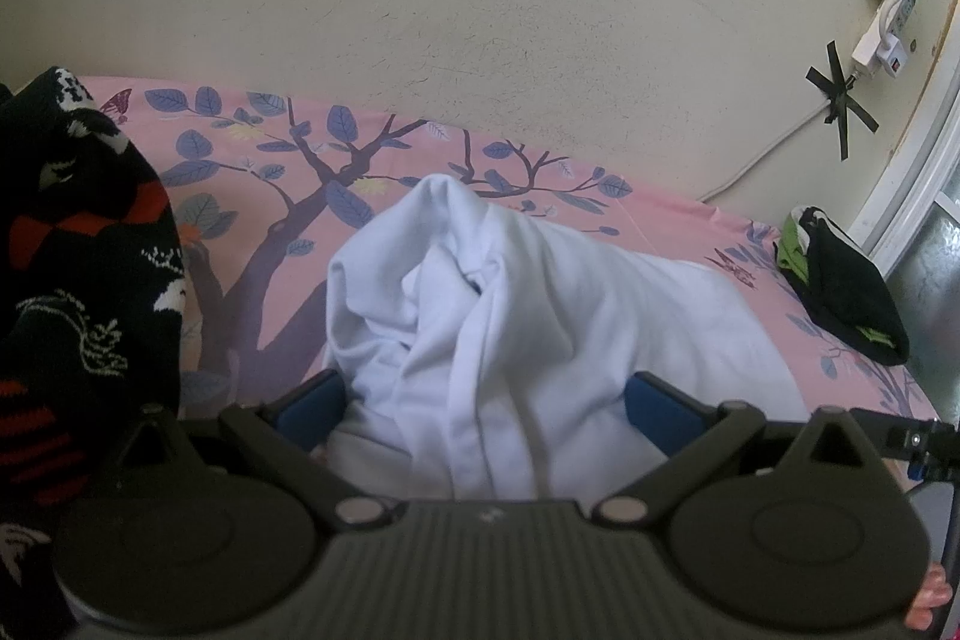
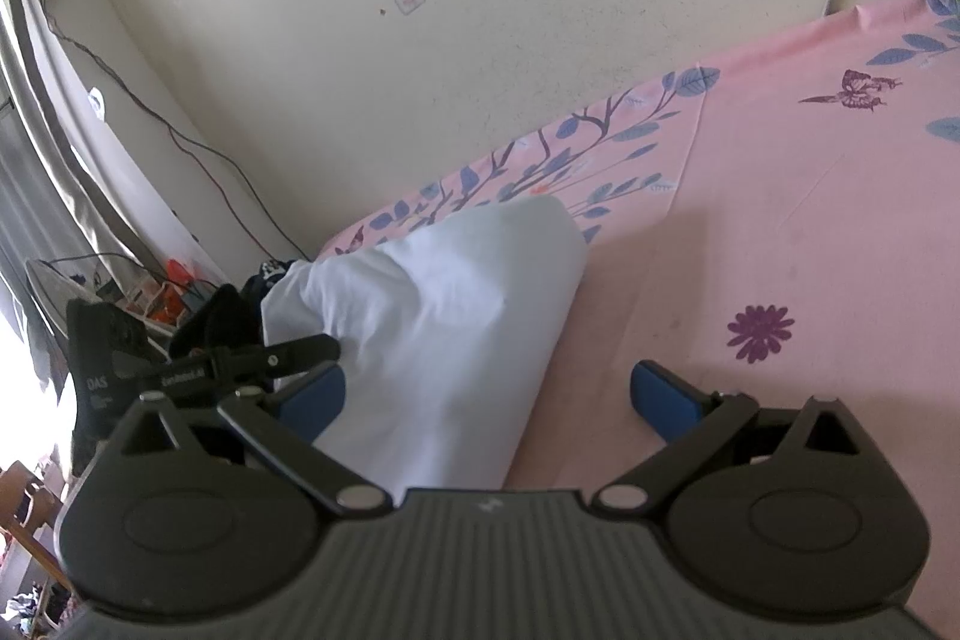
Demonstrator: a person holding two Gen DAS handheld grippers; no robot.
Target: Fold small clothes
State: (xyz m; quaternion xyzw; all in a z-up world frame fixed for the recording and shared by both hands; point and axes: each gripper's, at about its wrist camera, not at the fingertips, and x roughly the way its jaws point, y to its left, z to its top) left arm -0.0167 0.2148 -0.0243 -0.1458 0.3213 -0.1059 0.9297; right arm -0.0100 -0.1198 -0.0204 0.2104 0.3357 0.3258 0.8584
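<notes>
The white garment [image 1: 480,316] lies bunched on the bed [image 1: 252,196], on the pink sheet with the tree print, and it rises in a soft peak toward the wall. In the left wrist view it sits straight ahead of the left gripper [image 1: 486,409], and the cloth fills the space between the two blue pads, which stand wide apart. The fabric hangs loosely there; I cannot see the pads pressing on it, so I judge this gripper as open with the garment between its fingers. In the right wrist view the garment [image 2: 444,316] lies to the left of the centre line of the right gripper [image 2: 489,400], touching or just beside its left pad [image 2: 315,400], while the right pad is over bare sheet. This gripper is fully spread and holds nothing. The long axis of the garment runs from the grippers away toward the wall. The left hand is nearer to its middle. Both grippers point forward and moderately down at the bed, side by side
</notes>
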